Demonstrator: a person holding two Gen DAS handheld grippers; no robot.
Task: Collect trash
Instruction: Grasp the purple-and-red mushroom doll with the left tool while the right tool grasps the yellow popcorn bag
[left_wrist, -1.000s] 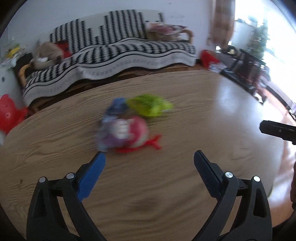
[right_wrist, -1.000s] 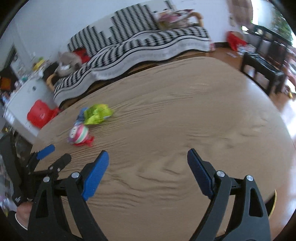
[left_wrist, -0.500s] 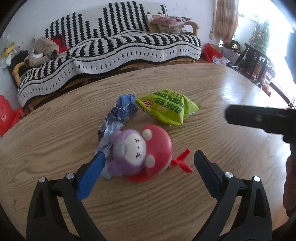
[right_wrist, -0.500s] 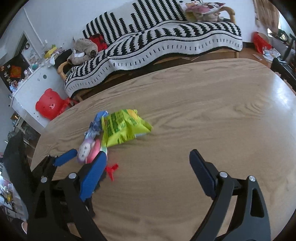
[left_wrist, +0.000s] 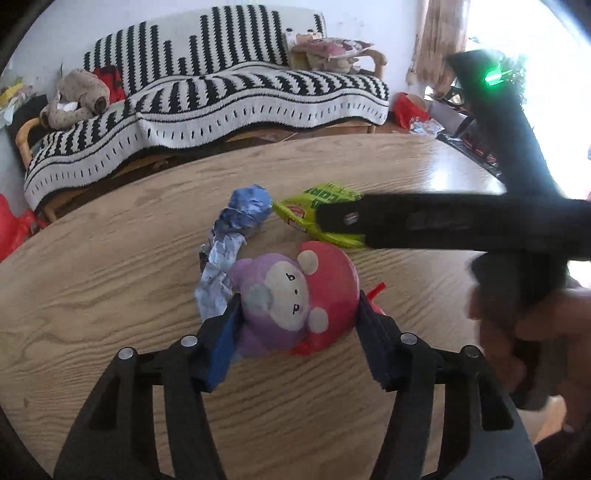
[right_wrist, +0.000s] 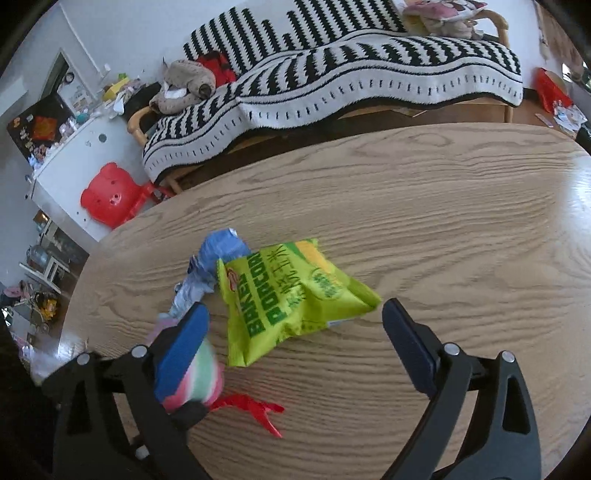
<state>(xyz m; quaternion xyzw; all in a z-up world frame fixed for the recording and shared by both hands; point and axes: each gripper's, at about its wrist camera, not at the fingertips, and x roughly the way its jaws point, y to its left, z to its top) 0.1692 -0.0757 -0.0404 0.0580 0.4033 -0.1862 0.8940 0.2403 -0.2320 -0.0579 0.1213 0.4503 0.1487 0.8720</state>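
My left gripper (left_wrist: 297, 326) is shut on a round purple and red plush toy (left_wrist: 295, 295) that rests on the wooden table (left_wrist: 110, 266); the toy also shows in the right wrist view (right_wrist: 199, 376). A crumpled blue wrapper (left_wrist: 236, 236) lies just behind the toy. A green popcorn bag (right_wrist: 291, 295) lies flat on the table, partly hidden in the left wrist view (left_wrist: 317, 206) by my right gripper's arm. My right gripper (right_wrist: 295, 332) is open, its jaws on either side of the bag's near end.
A striped sofa (left_wrist: 221, 96) with a stuffed animal (left_wrist: 77, 96) stands beyond the table's far edge. A red bear-shaped stool (right_wrist: 110, 195) and a white cabinet (right_wrist: 66, 155) stand at the left. The crumpled wrapper also shows in the right wrist view (right_wrist: 214, 266).
My left gripper has moved forward and closed on the plush toy. My right gripper has moved left and forward until its open jaws reach the green popcorn bag.
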